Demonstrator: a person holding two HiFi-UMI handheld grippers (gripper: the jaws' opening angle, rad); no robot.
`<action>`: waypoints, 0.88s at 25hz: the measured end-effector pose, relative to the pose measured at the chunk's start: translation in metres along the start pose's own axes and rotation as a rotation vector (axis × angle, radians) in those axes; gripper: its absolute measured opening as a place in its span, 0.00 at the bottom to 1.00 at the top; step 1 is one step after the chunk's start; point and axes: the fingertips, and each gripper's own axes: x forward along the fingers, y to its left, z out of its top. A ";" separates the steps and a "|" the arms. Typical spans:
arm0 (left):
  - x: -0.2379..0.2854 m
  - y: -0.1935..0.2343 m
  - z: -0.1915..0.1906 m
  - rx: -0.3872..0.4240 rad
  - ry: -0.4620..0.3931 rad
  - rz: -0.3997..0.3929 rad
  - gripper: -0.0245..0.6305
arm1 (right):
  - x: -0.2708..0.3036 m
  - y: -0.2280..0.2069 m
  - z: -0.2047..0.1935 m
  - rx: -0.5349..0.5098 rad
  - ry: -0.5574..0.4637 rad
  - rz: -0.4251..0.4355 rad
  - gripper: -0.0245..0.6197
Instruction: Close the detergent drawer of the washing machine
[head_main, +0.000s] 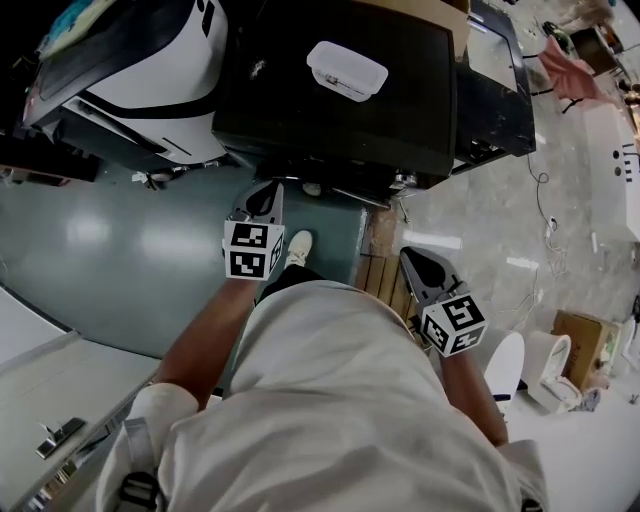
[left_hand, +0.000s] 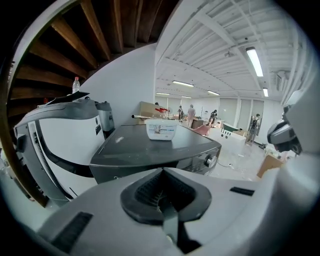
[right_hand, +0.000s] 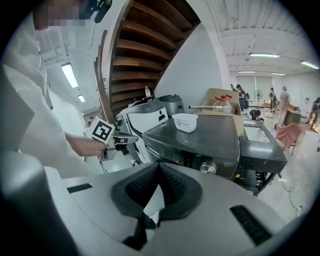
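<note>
Head view looking steeply down over a person in a pale shirt (head_main: 340, 400) who holds a gripper in each hand. The dark washing machine (head_main: 330, 90) fills the 12 o'clock area, with a white plastic container (head_main: 346, 70) resting on its lid. The left gripper (head_main: 265, 195), just off centre toward 10 o'clock, points at the machine's front edge with its jaws pressed together on nothing. The right gripper (head_main: 412, 258), at 4 o'clock, points the same way but is further from the machine; its pads also meet at the tips and hold nothing. In the right gripper view the machine's front panel (right_hand: 175, 157) sits just above centre, with a round knob (right_hand: 205, 167) at 2 o'clock. The detergent drawer belongs to this panel's left part, which looks flush, but its outline is too dark to pick out. A white appliance (head_main: 150, 70) stands beside the machine at 10 o'clock.
</note>
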 end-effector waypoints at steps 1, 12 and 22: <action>-0.007 -0.008 0.001 -0.004 -0.005 -0.001 0.04 | -0.004 0.000 -0.003 -0.004 -0.003 0.009 0.05; -0.081 -0.128 -0.011 -0.054 0.012 -0.265 0.03 | -0.045 0.012 -0.033 -0.051 -0.038 0.108 0.05; -0.129 -0.185 -0.018 -0.093 0.005 -0.389 0.03 | -0.070 0.030 -0.045 -0.050 -0.076 0.157 0.05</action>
